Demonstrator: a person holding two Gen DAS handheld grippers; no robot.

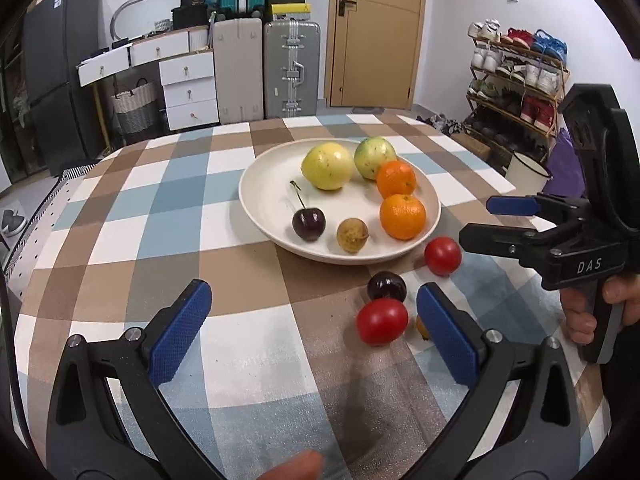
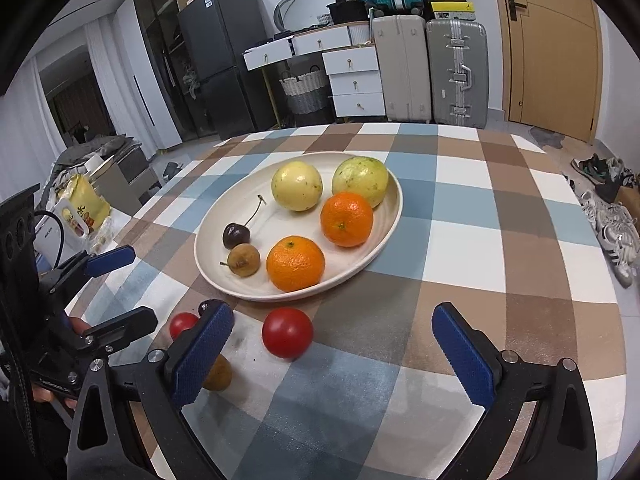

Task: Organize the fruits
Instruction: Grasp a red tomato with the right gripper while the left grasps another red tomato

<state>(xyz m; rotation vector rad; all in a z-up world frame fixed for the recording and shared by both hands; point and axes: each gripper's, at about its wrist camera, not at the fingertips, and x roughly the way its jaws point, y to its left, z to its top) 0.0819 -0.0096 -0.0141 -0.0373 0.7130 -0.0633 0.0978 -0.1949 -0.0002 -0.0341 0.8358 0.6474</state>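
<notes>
On the checked tabletop (image 2: 472, 240), just short of the cream round plate (image 2: 384, 248), four loose fruits wait: two red cherry tomatoes (image 1: 382, 321) (image 1: 442, 256), a dark cherry (image 1: 386, 286) and a small brown-yellow fruit (image 2: 218, 374), all close together. Plate already holds two pale yellow-green round fruits (image 2: 297, 185), two oranges (image 2: 295, 263), a stemmed dark cherry (image 2: 236, 236) and a small brown fruit (image 2: 244, 260).

Step in hand, as I judge it: picking up the leftovers and moving them to the plate, approx. two-thirds done. Left hand-held gripper (image 1: 312, 334) hangs low w/ blue pads spread wide, nothing between them; nearer tomato sits just inside its right pad. Right hand-held gripper (image 2: 332, 352) also spread, empty, w/ the other tomato (image 2: 287, 338) just ahead of it. Next move prob. calls for centring on one tomato, closing gently since it's round and will roll or squash, then lifting over the rim.

Left wrist view shows the loose cherry clearly and the brown-yellow fruit only as a sliver behind the pad. Right wrist view shows that fruit better, but the cherry is mostly hidden behind its left pad.
</notes>
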